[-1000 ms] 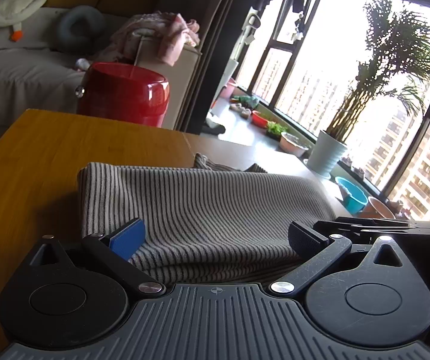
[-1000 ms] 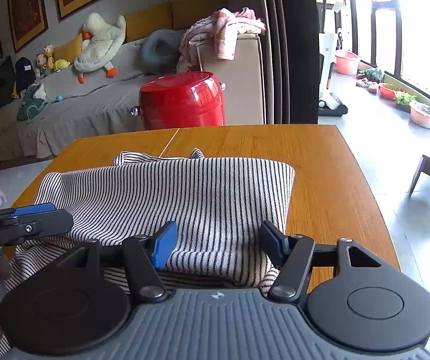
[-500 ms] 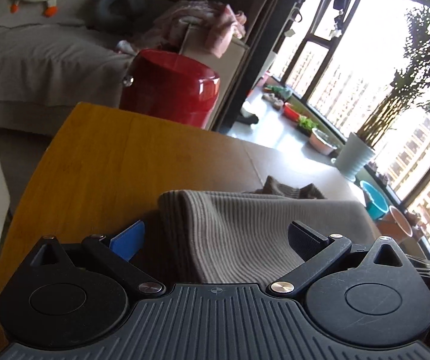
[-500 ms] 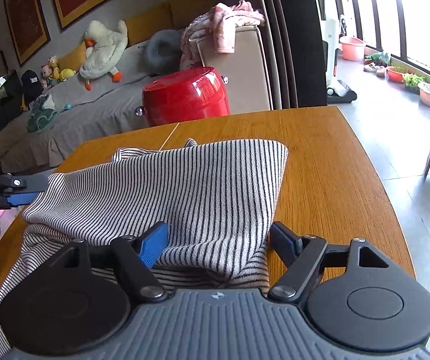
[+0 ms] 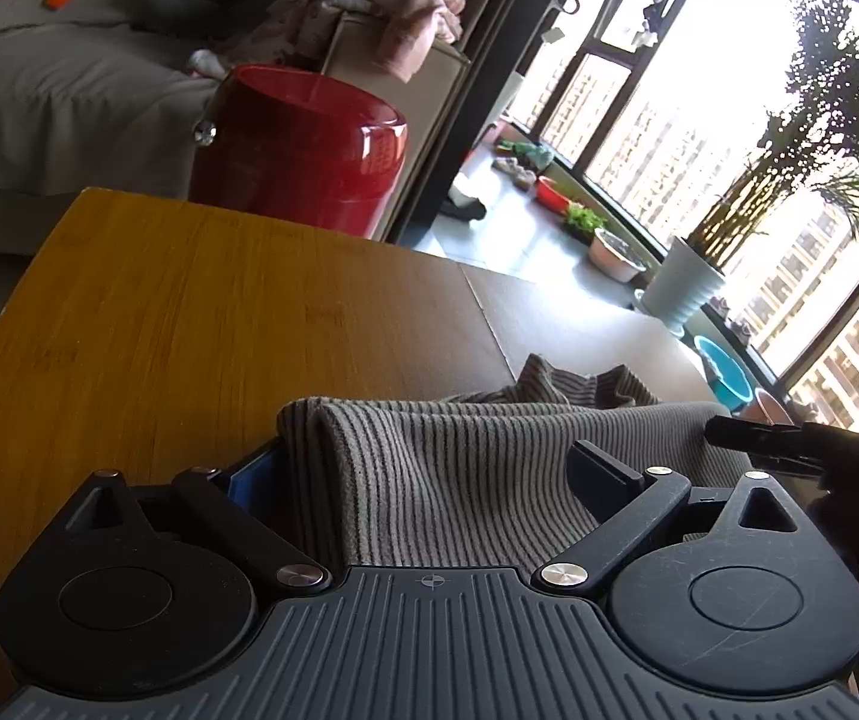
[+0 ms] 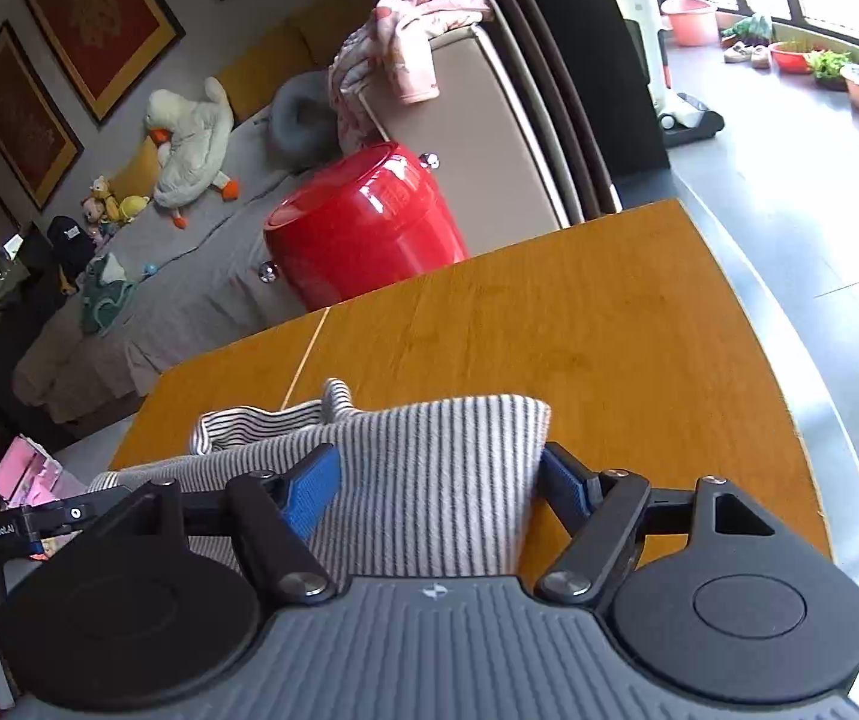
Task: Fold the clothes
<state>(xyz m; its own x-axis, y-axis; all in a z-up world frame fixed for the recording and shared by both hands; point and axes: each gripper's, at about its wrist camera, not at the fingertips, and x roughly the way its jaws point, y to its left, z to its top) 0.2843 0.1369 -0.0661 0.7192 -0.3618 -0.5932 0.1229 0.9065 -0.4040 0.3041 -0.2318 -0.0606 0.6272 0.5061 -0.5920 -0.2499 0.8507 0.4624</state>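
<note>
You've got 1 striped garment [image 5: 459, 480] on the wooden table [image 5: 189, 312], folded edge sitting btwn the fingers of both grippers. Left gripper [image 5: 429, 474] and right gripper [image 6: 435, 480]: jaws spread wide, cloth between but not pinched. 1 red tub [image 6: 363, 228] beyond the fingertips.

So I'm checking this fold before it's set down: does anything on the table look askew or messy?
Mostly tidy, but a loose flap of the striped garment pokes out past the folded far edge, beside the table seam. The left gripper and right gripper straddle its corners.
</note>
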